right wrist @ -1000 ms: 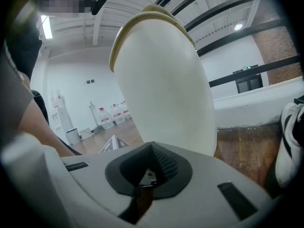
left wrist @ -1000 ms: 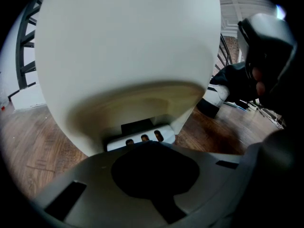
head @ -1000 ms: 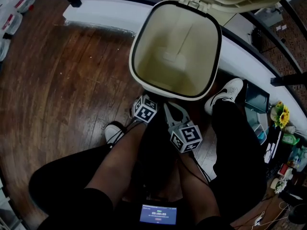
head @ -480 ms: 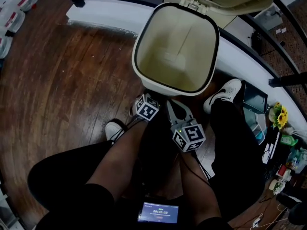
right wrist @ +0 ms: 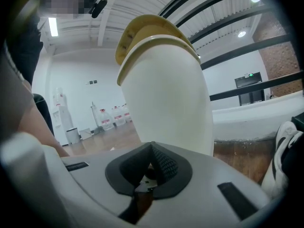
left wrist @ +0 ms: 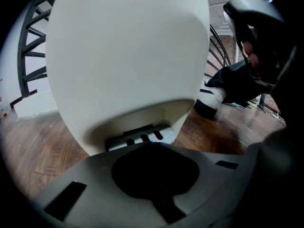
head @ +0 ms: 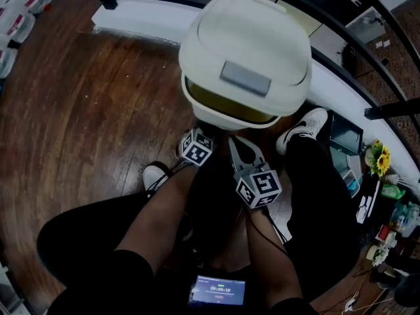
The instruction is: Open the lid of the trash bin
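The cream trash bin [head: 226,110] stands on the wood floor just ahead of my knees. Its lid [head: 246,51] is down over the mouth, with a narrow gap left at the front rim; the right gripper view shows that lid [right wrist: 147,30] slightly ajar. At the bin's foot, the pedal [left wrist: 137,137] sits in a recess. My left gripper [left wrist: 154,148] is shut with its tip close to the pedal; whether they touch is unclear. My right gripper [head: 237,146] is shut on nothing, low beside the bin's wall [right wrist: 166,94].
A white shoe [head: 303,128] is right of the bin and another [head: 156,179] is at the left. A white ledge with black railing [head: 144,15] runs behind the bin. A lit screen [head: 216,291] is at my lap. Clutter and flowers [head: 382,159] are at the right.
The lid, which stood wide open behind the bin, has dropped forward and now covers the mouth. Both grippers have stayed at the bin's base.
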`<state>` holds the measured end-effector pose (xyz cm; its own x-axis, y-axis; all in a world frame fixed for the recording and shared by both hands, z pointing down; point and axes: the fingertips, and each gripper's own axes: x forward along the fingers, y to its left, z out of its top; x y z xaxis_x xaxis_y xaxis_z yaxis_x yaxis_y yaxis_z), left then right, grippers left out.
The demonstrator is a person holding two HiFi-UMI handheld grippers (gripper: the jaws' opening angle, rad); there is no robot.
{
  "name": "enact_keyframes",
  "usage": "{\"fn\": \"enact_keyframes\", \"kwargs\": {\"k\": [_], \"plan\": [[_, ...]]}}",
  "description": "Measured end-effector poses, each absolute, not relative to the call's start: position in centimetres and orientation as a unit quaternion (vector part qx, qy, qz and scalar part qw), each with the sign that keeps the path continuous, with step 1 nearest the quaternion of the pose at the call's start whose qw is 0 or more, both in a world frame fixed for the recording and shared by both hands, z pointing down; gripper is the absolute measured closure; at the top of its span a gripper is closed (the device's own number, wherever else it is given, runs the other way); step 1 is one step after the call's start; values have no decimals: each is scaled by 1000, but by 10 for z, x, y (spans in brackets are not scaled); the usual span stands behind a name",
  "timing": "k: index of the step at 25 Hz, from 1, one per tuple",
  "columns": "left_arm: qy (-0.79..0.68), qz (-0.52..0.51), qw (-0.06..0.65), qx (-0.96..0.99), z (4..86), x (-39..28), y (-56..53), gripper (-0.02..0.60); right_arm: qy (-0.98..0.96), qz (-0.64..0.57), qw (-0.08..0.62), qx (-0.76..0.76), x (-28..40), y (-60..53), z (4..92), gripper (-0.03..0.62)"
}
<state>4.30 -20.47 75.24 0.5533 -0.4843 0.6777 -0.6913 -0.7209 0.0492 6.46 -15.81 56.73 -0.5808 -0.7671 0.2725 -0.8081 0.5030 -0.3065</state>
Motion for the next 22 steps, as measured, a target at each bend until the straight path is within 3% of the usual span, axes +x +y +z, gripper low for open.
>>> {"fn": "enact_keyframes", "kwargs": {"k": [9,22], "plan": [[-342,310,159,873,705,32,-184,543,-877,175,47,444,58,-144,521,577],[-325,96,58,939,405,15,-70,543,-912,68,63,400,52,-53,351,577]]}}
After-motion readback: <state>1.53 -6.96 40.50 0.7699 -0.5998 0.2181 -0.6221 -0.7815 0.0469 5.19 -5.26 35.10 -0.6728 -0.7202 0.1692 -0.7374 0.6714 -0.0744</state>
